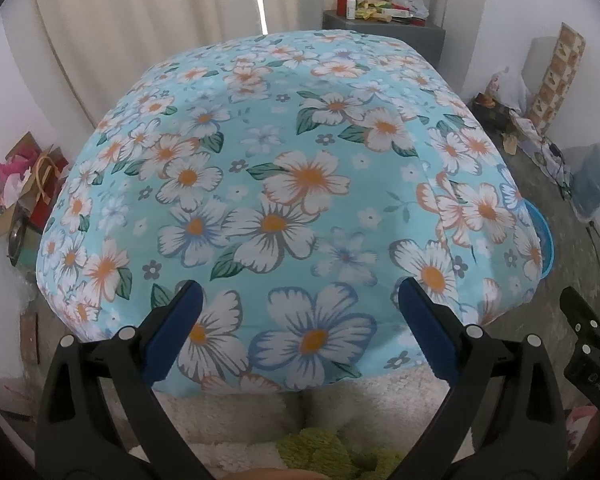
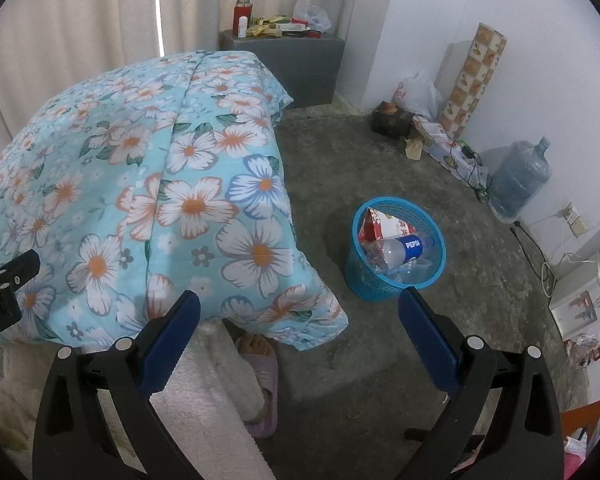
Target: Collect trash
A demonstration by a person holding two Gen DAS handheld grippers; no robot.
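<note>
A blue mesh trash basket [image 2: 363, 276] stands on the concrete floor to the right of the bed. It holds a Pepsi bottle [image 2: 405, 247], a red and white carton [image 2: 384, 226] and several clear plastic pieces. My right gripper [image 2: 300, 320] hangs open above the floor, short of the basket, with nothing between its fingers. My left gripper [image 1: 298, 310] is open over the floral bed cover [image 1: 284, 184] and holds nothing. In the left wrist view only a sliver of the basket rim [image 1: 545, 236] shows past the bed's right edge. The right gripper's black body [image 1: 588, 344] appears at the right of that view.
A person's foot in a purple slipper [image 2: 266, 380] rests by the bed's corner, beside a white fleecy blanket [image 2: 204, 392]. A grey cabinet [image 2: 300, 64] with clutter stands at the back. A water jug [image 2: 518, 176], bags, cables and boxes line the right wall.
</note>
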